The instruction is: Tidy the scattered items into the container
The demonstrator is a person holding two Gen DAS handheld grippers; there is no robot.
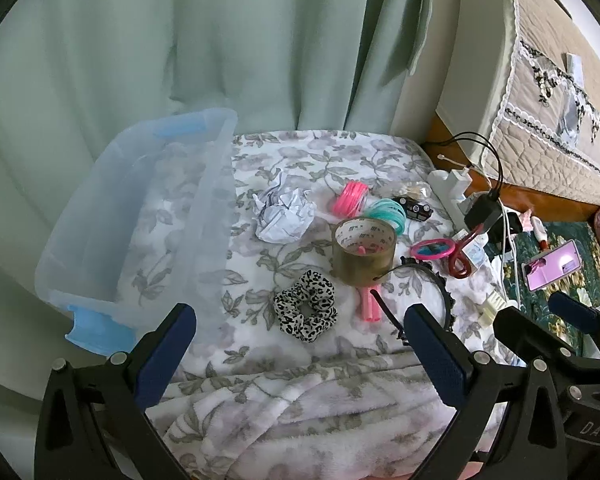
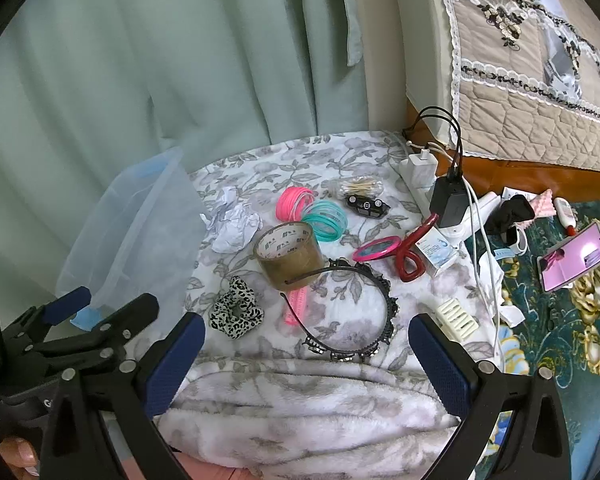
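A clear plastic bin point(image 1: 100, 216) point(image 2: 112, 236) with blue handles stands on the left of a floral blanket point(image 1: 308, 352). Scattered beside it lie a leopard scrunchie point(image 1: 305, 312) point(image 2: 236, 314), a brown tape roll point(image 1: 363, 254) point(image 2: 290, 256), crumpled paper point(image 1: 282, 216) point(image 2: 234, 226), pink bands point(image 1: 350, 199) point(image 2: 294, 202), teal bands point(image 1: 386, 213) point(image 2: 326, 220), a black headband point(image 2: 360, 312) point(image 1: 440, 292), a pink mirror point(image 2: 374, 249) and a red clip point(image 2: 412, 254). My left gripper point(image 1: 302, 344) is open near the scrunchie. My right gripper point(image 2: 308, 350) is open near the headband. Neither holds anything.
A power strip with chargers and cables point(image 2: 440, 184) sits at the blanket's right edge, with a small white box point(image 2: 440, 254) and a cream comb point(image 2: 458, 318). A lit phone point(image 2: 576, 256) lies on the patterned rug. Green curtains point(image 1: 220, 40) hang behind; a quilted bed point(image 2: 520, 80) is at right.
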